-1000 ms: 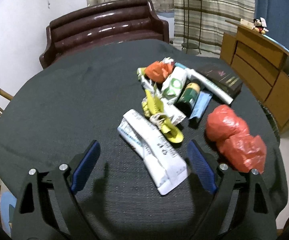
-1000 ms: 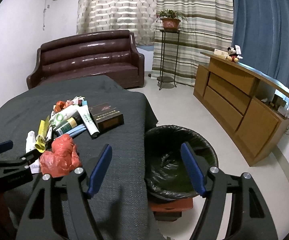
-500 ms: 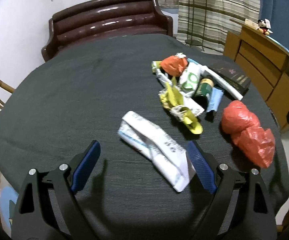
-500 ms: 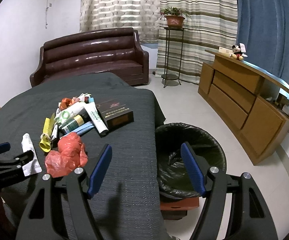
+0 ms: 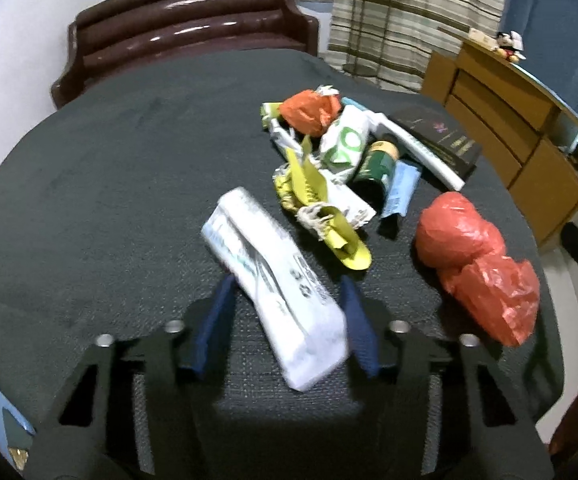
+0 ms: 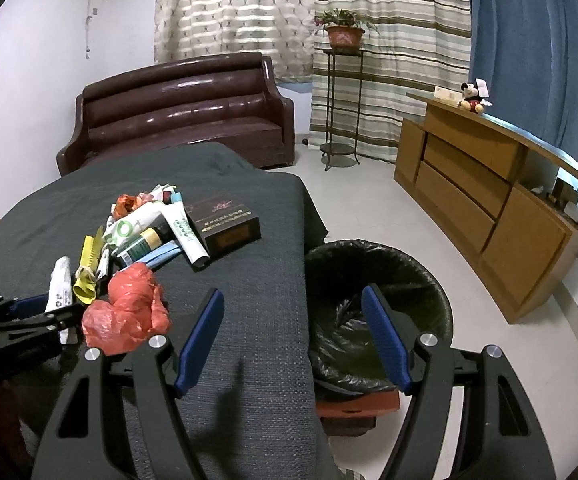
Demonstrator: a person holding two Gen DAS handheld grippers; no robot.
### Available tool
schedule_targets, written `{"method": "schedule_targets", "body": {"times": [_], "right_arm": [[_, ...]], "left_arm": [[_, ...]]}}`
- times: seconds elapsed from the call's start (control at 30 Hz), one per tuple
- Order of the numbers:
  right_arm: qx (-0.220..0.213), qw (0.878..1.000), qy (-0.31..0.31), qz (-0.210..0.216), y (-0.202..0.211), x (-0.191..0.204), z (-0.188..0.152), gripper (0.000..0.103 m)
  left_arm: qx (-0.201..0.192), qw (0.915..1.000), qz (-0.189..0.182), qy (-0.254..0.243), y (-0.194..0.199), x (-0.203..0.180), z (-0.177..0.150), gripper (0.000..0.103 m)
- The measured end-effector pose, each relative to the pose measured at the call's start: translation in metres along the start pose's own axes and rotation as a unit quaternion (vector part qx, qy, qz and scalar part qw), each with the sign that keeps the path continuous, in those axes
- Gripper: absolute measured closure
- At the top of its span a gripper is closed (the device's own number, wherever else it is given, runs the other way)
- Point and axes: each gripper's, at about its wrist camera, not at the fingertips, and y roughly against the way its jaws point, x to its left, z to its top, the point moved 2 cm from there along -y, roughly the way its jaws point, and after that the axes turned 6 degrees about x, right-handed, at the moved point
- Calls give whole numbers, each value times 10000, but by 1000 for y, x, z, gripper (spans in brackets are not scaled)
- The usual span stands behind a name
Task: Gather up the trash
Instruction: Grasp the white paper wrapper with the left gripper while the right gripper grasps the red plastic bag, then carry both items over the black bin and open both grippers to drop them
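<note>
Our left gripper (image 5: 287,308) had just been closing around the white wrapper (image 5: 273,280) near the table's (image 5: 109,184) front edge, apparently touching it; pickup looked imminent. Our right gripper (image 6: 293,336) stood open, empty, over the table's right edge beside the bin (image 6: 417,272).

Both grippers are black, skeletal frames with triangular cut-outs. The left gripper (image 5: 287,304) and right gripper (image 6: 293,330) carry ribbed blue pads on the inner faces of their fingers. Silver screw heads sit just behind the pads.

A dark-clothed table (image 5: 89,184) carries wrappers (image 5: 273,276), tubes (image 5: 417,148), a box (image 5: 445,140) and red bags (image 5: 477,264).
</note>
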Motion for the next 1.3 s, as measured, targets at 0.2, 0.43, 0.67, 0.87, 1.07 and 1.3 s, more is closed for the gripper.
{"method": "schedule_targets", "body": {"times": [0.2,0.43,0.67,0.87,1.07,1.3], "right_arm": [[47,10000,-3,18,-3,-3,-1,33],[64,10000,1,24,-4,-2,-3,33],[30,10000,24,39,-3,4,-1,33],[29,9999,93,76,0,14,1,33],[-37,9997,163,182,4,31,7,33],[-12,9984,423,374,2,65,10,33]], "left_arm": [[27,9998,-172,-103,0,2,1,66],[-51,9999,32,-103,1,4,2,49],[27,10000,63,36,-6,9,9,45],[-2,9999,-24,-165,-5,13,9,65],[-344,9979,307,-459,9,21,7,66],[-580,9970,428,-298,23,46,11,66]]}}
